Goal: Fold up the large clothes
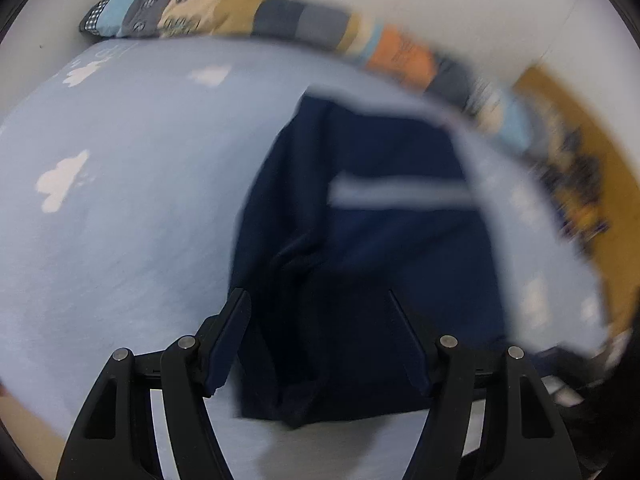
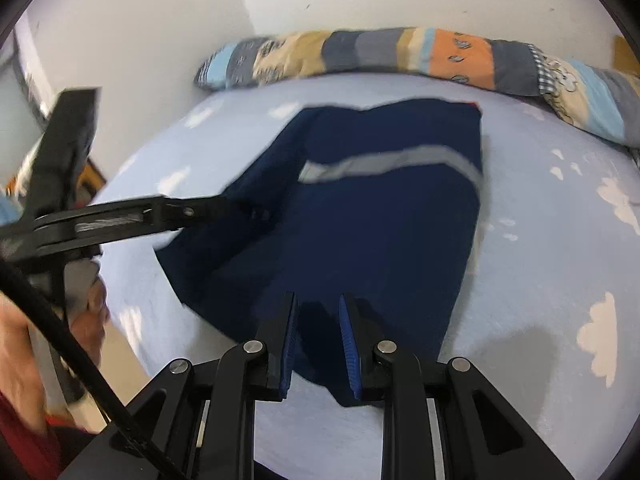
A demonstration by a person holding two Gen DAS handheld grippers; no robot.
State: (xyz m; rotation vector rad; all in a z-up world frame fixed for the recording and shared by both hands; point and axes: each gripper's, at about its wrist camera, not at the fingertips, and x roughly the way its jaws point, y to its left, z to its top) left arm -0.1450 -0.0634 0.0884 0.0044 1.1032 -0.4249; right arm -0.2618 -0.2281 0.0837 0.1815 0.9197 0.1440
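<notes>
A navy garment (image 1: 360, 248) with a pale grey stripe (image 1: 400, 194) lies partly folded on the light blue sheet (image 1: 140, 220). My left gripper (image 1: 316, 300) hovers over its near left part with jaws wide apart and nothing between them. In the right wrist view the garment (image 2: 380, 220) spreads ahead, and the left gripper (image 2: 224, 204) reaches in from the left to the garment's left edge. My right gripper (image 2: 318, 304) has its jaws narrowly apart over the garment's near corner; whether they pinch cloth is unclear.
A long patchwork bolster (image 2: 400, 56) lies along the far edge of the bed by the white wall. The sheet has white cloud prints (image 2: 600, 336). The person's hand (image 2: 24, 340) shows at the left. A wooden surface (image 1: 580, 120) lies at the far right.
</notes>
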